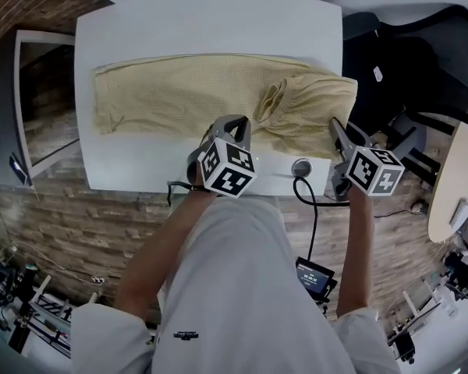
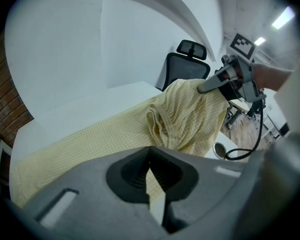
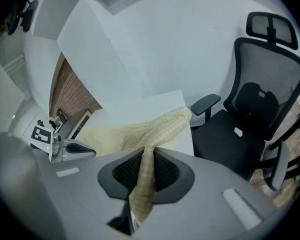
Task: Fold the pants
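Head view: pants (image 1: 195,92), pale yellow check, lie lengthwise across the white desk (image 1: 140,29), leg ends toward picture left, waist end bunched at the right. The left gripper (image 1: 234,125) is at the near edge about mid-length. The right gripper (image 1: 337,129) is at the near right corner of the cloth. A round cable grommet (image 1: 301,167) sits at the desk's near edge between them. The grip itself is not readable from here.

Left gripper view: jaws together, with a thin sliver of yellow cloth pinched between them. Only this view shows the waist corner raised off the desk, hanging from the right gripper's tip.

Right gripper view: jaws clamped on a thick fold of the pants, which runs down through the gap. A black office chair (image 3: 260,99) stands just past the desk's end.
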A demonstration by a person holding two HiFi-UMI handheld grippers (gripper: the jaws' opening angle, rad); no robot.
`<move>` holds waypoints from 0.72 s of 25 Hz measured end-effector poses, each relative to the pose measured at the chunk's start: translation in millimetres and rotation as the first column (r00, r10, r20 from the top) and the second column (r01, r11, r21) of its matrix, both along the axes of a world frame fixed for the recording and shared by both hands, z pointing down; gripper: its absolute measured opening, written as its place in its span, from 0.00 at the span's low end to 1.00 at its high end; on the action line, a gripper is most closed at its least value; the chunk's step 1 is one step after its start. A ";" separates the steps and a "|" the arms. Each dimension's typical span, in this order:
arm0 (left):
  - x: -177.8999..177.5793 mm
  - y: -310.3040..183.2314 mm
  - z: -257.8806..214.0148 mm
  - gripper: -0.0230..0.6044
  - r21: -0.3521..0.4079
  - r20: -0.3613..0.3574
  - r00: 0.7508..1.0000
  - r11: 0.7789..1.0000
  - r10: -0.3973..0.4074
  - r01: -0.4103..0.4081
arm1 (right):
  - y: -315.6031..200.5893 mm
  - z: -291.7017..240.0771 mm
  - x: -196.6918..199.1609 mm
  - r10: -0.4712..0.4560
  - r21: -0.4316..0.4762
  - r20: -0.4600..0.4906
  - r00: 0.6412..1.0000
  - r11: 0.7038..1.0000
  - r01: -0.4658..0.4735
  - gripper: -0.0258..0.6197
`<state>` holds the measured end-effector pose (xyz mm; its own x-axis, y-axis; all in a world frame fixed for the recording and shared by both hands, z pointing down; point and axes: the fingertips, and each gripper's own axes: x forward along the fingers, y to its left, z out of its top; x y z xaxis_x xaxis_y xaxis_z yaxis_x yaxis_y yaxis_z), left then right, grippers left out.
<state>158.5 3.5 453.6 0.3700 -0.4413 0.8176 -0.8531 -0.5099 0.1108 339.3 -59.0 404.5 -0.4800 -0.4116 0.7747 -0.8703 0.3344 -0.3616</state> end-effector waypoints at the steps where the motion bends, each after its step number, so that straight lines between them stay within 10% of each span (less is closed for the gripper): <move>1: -6.2 1.4 -1.7 0.04 0.002 0.000 1.000 1.000 -0.006 0.006 | 0.6 -3.4 -3.4 -0.009 0.007 -0.015 1.000 1.000 0.009 0.11; 18: -82.4 27.3 -44.3 0.04 0.035 -0.074 0.996 0.998 -0.055 0.057 | 7.7 -52.3 -84.7 -0.035 0.101 -0.092 0.995 0.994 0.044 0.11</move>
